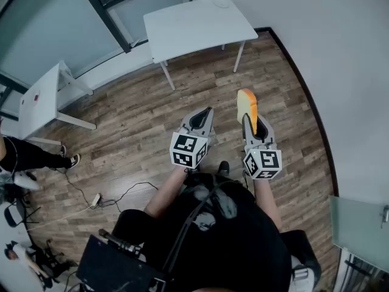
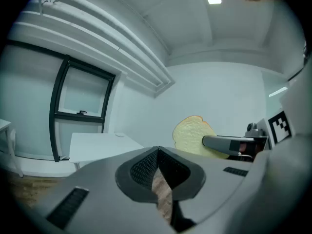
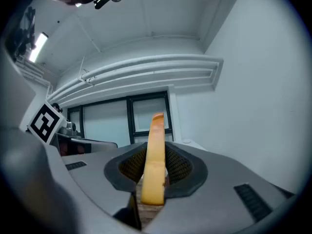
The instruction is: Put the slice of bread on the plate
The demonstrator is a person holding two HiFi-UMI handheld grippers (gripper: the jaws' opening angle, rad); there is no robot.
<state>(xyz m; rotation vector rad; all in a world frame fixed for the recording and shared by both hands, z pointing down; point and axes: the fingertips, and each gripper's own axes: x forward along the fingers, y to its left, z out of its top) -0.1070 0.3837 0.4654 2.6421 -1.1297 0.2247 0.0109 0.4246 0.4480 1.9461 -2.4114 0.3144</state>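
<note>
A slice of bread [image 1: 246, 105] with an orange crust stands on edge in my right gripper [image 1: 250, 121], whose jaws are shut on it. In the right gripper view the slice [image 3: 155, 160] rises edge-on between the two black pads. From the left gripper view the same slice [image 2: 191, 135] shows as a pale face off to the right, with the right gripper's jaw across it. My left gripper [image 1: 202, 118] is held beside the right one, shut with nothing in it; its tips [image 2: 158, 150] meet. Both are held over the wooden floor. No plate is in view.
A white table [image 1: 197, 24] stands ahead near the wall, with a small round object [image 1: 221, 3] at its far corner. Another white table [image 1: 39, 99] is at the left. Cables and a power strip [image 1: 96, 199] lie on the floor. Another person's legs [image 1: 33, 155] show at far left.
</note>
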